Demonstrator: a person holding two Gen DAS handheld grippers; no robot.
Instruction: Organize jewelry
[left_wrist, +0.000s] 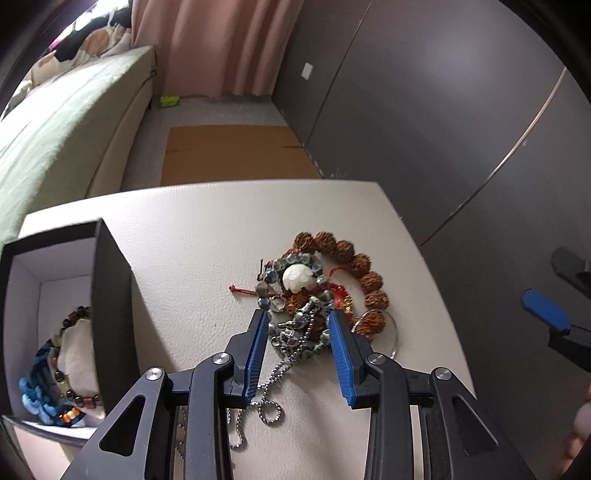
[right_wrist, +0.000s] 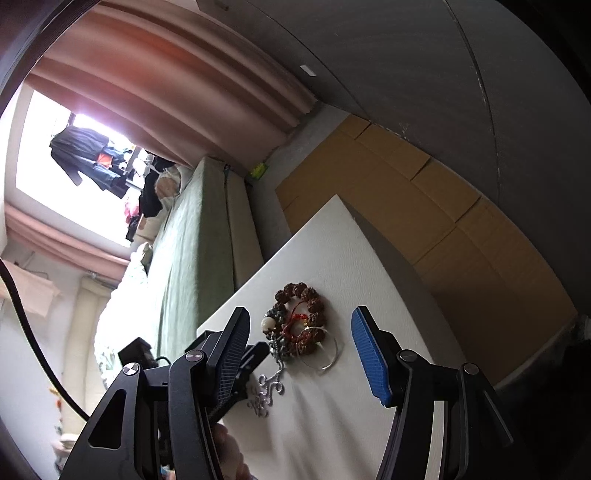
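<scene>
While partly open, left tool (left_wrist: 298, 314) astride jewelry pile (left_wrist: 297, 278), grip uncertain; right tool (right_wrist: 300, 314) wide, empty.

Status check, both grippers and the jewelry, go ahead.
Left gripper down astride jewelry pile, grip unclear. Right gripper open, empty. Box left, some bracelets inside. Nothing blocking.

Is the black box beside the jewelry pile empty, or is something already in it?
Not empty. The open black box already holds beaded bracelets and a blue piece around a pale cushion.
</scene>
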